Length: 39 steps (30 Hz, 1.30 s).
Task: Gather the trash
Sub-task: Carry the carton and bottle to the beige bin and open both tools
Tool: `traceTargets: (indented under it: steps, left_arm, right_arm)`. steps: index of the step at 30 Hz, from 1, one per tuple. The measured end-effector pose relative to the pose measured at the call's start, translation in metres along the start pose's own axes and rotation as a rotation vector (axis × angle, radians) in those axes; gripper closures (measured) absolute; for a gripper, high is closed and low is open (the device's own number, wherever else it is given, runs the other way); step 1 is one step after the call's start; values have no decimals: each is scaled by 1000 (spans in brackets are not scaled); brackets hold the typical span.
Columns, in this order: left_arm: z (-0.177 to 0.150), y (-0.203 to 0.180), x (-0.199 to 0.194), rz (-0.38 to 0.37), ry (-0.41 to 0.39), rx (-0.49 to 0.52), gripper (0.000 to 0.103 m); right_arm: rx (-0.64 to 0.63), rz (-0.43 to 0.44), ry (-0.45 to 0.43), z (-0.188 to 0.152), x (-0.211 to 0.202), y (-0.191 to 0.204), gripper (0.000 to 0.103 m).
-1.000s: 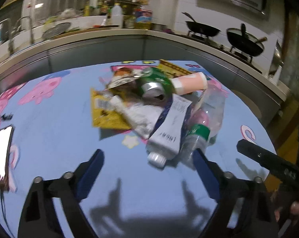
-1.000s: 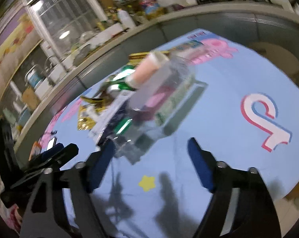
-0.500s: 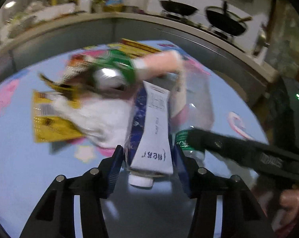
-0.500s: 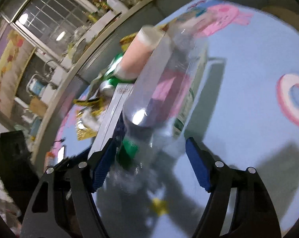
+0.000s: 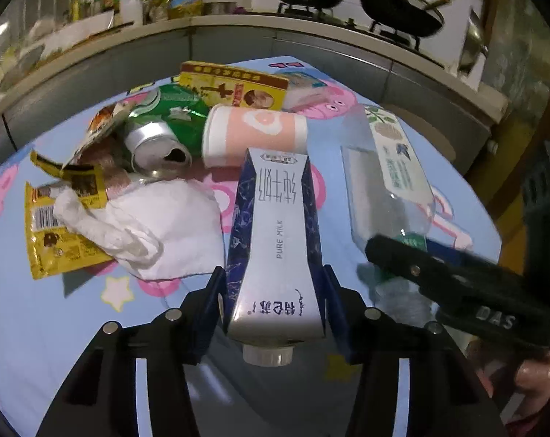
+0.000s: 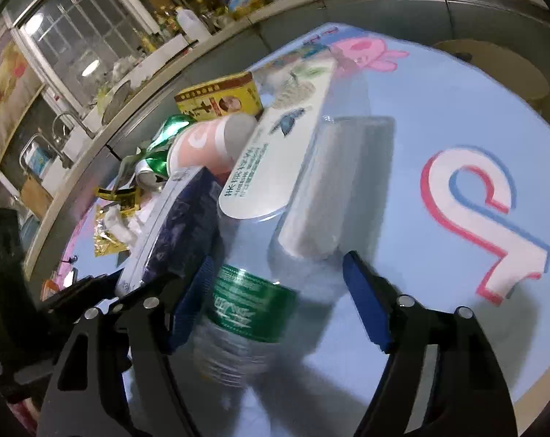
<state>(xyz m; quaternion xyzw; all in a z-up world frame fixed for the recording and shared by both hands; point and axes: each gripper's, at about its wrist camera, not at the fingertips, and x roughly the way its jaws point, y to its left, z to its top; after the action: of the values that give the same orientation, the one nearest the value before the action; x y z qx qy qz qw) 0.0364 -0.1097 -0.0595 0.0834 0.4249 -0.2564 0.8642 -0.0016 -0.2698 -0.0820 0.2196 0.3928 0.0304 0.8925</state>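
Carton [image 5: 275,240], light and crushable, lies beside the bottle [image 5: 384,178]; left hand-held gripper [image 5: 275,306] clamps its cap end. Right hand-held gripper [image 6: 278,302], closing, straddles the slippery bottle's neck, not yet pinching.

Clear plastic bottle [image 6: 275,255] between closing right tongs [image 6: 282,302], milk carton [image 6: 180,225] beside

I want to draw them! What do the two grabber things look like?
Both the left gripper and the right gripper have black frames, silver bolts and flat blue fingers. White letters mark one black side.
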Motion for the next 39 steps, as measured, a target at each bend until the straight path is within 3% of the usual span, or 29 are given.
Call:
traceTargets:
  steps: [1,2,6,11,18,25,32,39]
  left_arm:
    - [-3,1,-3,-12,2,5,51]
    - [-3,3,-7,-34,-3,3,51]
    - [9,-6,-24,-100,-66,34,51]
    - [36,-27,-13,-171,-51,67,51]
    - [98,-87,28,-262,-31,170,51]
    - [168,-148,100,-339,80,243,51]
    - [210,-183,160,-317,162,266,51]
    - [225,-206,179,-272,148,295,50]
  right_arm:
    - [-3,7,1,0,-1,-1,45]
    - [13,41,1,-2,-2,-6,64]
    - [68,93,-20,0,-11,-23,64]
    - [131,112,-117,9,-32,-46,64]
    - [320,63,-255,41,-57,-114,64]
    - [568,68,-284,81,-51,-198,64]
    - [672,36,-286,101,-35,-235,63]
    - [674,22,-301,94,-32,-250,63]
